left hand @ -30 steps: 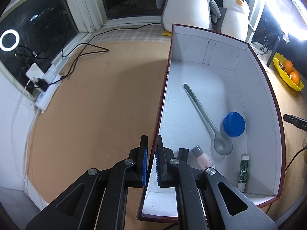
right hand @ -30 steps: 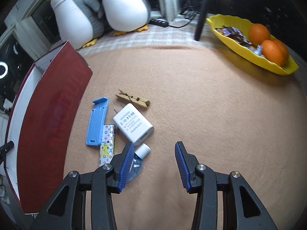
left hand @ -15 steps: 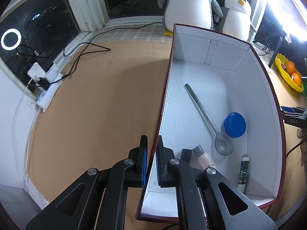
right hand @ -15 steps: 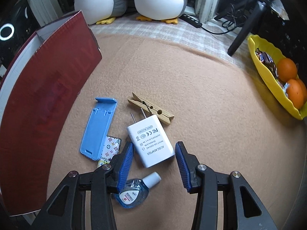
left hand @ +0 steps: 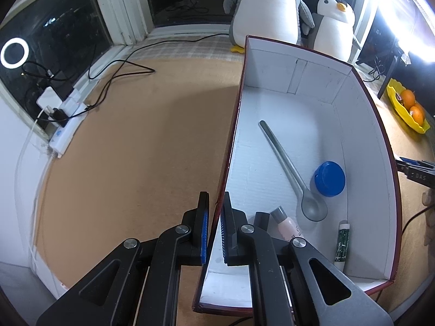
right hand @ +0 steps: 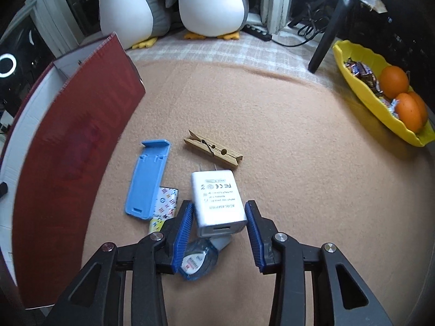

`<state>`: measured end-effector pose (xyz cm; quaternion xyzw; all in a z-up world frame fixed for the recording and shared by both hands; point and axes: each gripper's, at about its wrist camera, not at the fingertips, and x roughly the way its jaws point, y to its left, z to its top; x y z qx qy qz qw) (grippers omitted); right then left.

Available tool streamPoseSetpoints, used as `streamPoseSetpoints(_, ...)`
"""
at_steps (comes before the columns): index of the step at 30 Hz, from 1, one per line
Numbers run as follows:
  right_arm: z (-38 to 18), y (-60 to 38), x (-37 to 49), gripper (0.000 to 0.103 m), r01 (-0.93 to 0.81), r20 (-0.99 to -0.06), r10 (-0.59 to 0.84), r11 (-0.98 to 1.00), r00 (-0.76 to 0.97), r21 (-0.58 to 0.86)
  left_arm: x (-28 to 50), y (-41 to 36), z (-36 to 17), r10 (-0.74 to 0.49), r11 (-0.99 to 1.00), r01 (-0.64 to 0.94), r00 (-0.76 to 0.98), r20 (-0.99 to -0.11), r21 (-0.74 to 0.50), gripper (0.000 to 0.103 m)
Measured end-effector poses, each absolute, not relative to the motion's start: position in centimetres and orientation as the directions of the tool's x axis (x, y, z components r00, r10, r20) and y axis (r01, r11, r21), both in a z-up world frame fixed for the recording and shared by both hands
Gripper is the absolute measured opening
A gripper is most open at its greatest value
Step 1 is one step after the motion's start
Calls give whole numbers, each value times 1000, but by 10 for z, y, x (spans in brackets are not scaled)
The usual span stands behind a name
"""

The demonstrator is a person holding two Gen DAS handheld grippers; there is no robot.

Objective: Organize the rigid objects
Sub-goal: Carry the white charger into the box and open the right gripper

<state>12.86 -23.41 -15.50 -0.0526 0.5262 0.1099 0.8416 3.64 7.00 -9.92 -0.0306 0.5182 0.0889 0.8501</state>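
Note:
My left gripper is shut on the left wall of the white-lined, red-sided box. Inside the box lie a grey spoon, a blue lid, a pink bottle and a green tube. In the right wrist view my right gripper straddles a white power adapter on the tan mat. Its jaws are closing, and the pads stand just off the adapter's sides. Around it lie a wooden clothespin, a blue plastic stand, a patterned packet and a small clear bottle.
The box's red outer wall rises left of the loose items. A yellow tray with oranges sits at the right. Two plush penguins stand at the back. Cables and a power strip lie along the left window sill.
My right gripper moved over the white adapter, which now lies between narrower jaws. The small bottle has slipped under the left finger. My left gripper kept its hold on the box wall.

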Motion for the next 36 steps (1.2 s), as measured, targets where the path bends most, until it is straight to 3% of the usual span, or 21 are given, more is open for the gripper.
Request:
streamPoseSetpoints(18, -39, -136, 63, 32, -412, -764, 303, 910, 570, 53, 25, 79, -97, 54, 985, -169, 496, -867, -35, 6)
streamPoseSetpoints(36, -91, -24, 49, 32, -553, -854, 329, 831, 402, 59, 16, 84, -94, 14, 987, -143, 529, -849, -72, 6)
